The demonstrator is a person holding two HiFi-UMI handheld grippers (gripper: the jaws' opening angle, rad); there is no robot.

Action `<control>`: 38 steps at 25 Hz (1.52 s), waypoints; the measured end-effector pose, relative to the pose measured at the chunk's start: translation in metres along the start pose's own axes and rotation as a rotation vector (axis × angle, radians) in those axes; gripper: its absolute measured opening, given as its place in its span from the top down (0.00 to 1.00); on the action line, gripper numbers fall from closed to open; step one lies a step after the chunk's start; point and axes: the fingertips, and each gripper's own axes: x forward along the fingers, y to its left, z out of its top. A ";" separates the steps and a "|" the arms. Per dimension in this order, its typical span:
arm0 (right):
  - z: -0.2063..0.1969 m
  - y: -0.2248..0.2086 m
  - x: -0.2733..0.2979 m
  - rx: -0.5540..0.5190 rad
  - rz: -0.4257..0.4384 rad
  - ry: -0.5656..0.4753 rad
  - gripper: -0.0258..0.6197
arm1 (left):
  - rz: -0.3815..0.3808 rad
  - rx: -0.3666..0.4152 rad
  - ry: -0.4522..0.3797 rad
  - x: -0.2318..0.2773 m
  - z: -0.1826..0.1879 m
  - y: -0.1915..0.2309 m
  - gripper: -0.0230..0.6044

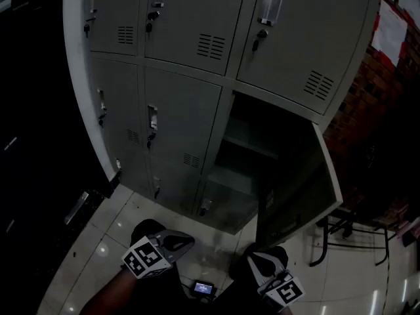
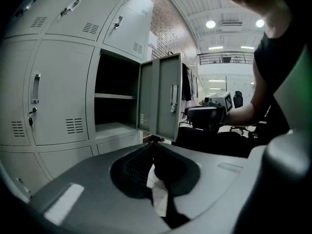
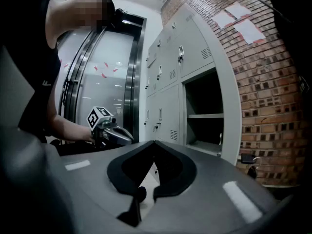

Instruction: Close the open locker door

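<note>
The grey locker bank [image 1: 184, 97] stands ahead. One middle-row compartment [image 1: 262, 143] on its right side is open, with its door [image 1: 302, 182] swung out towards me. The left gripper view shows that door [image 2: 163, 96] beside the dark compartment [image 2: 114, 99] and its shelf. My left gripper [image 1: 177, 241] hangs low in front of the lockers, jaws together and empty, well short of the door. My right gripper [image 1: 262, 264] is low too, just below the door's bottom corner, shut on nothing. Each gripper sees the other: right gripper [image 2: 204, 113], left gripper [image 3: 109, 130].
A brick wall [image 1: 374, 97] with taped papers runs right of the lockers. A black metal chair frame [image 1: 348, 231] stands on the tiled floor beyond the open door. A small device [image 1: 203, 287] lies on the floor between my grippers. Glass doors [image 3: 102, 82] are behind my left side.
</note>
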 end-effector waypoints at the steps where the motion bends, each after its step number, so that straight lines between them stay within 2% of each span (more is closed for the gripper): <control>1: 0.004 0.002 -0.004 -0.011 0.008 0.001 0.96 | -0.002 -0.001 -0.001 -0.001 0.002 0.000 0.94; 3: 0.013 0.004 -0.014 -0.031 0.012 0.002 0.96 | -0.003 -0.002 -0.004 -0.002 0.005 -0.001 0.94; 6: 0.028 -0.004 -0.035 -0.043 -0.026 -0.013 0.95 | 0.001 -0.002 -0.009 -0.002 0.004 0.001 0.94; 14: 0.042 -0.059 -0.080 -0.043 -0.129 -0.025 0.79 | -0.001 -0.002 -0.002 -0.002 0.004 0.000 0.94; 18: 0.053 -0.082 -0.080 -0.042 -0.108 -0.048 0.71 | 0.000 -0.002 -0.002 -0.002 0.005 -0.001 0.94; 22: 0.061 -0.099 -0.069 -0.021 -0.079 -0.076 0.70 | -0.001 -0.002 -0.002 -0.001 0.005 0.000 0.94; 29: 0.075 -0.095 -0.043 0.030 -0.019 -0.136 0.73 | -0.002 -0.005 -0.006 -0.002 0.005 0.000 0.94; 38: 0.074 -0.072 -0.001 -0.017 0.037 -0.151 0.75 | -0.003 -0.005 -0.008 -0.001 0.007 -0.001 0.94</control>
